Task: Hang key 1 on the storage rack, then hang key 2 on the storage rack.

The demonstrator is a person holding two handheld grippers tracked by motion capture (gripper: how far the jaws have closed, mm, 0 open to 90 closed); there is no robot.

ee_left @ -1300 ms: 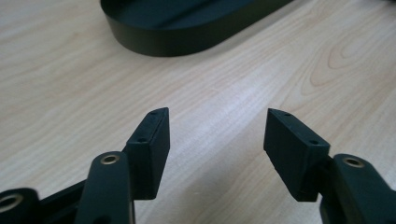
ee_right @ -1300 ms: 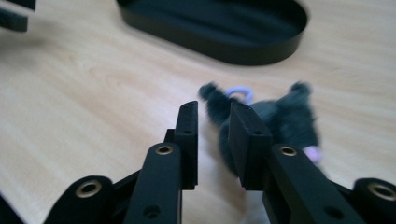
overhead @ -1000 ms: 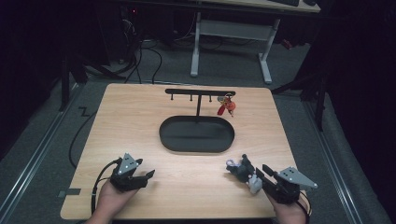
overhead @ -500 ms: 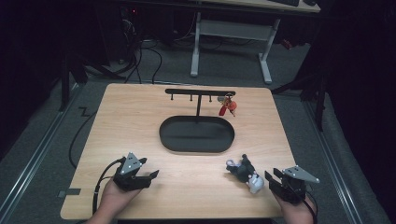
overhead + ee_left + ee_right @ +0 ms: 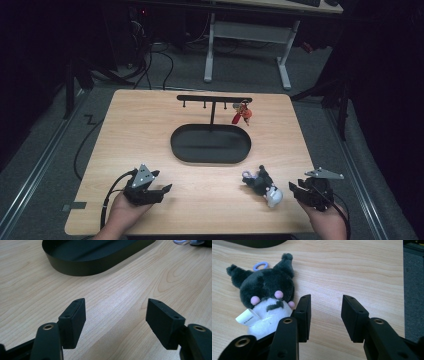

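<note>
A small black and white plush toy (image 5: 262, 185) with a lilac loop lies on the wooden table (image 5: 150, 130) near the front right. In the right gripper view the plush toy (image 5: 265, 298) is just left of my right gripper (image 5: 325, 315), outside the jaws, which stand open on bare wood. From above, the right gripper (image 5: 296, 190) rests a little right of the toy. My left gripper (image 5: 163, 190) is open at the front left, holding nothing. Its own view shows the left gripper (image 5: 116, 315) pointing toward a black oval tray (image 5: 82, 265).
The black oval tray (image 5: 177, 150) sits mid-table. Behind it stands a black hook rack (image 5: 214, 99) with a red keychain (image 5: 242, 115) hanging at its right end. Beyond the table are a desk frame (image 5: 210, 45) and floor cables (image 5: 85, 150).
My right gripper has drawn back to the right, away from the plush toy, which stays lying on the table. The left gripper shifted slightly right.
</note>
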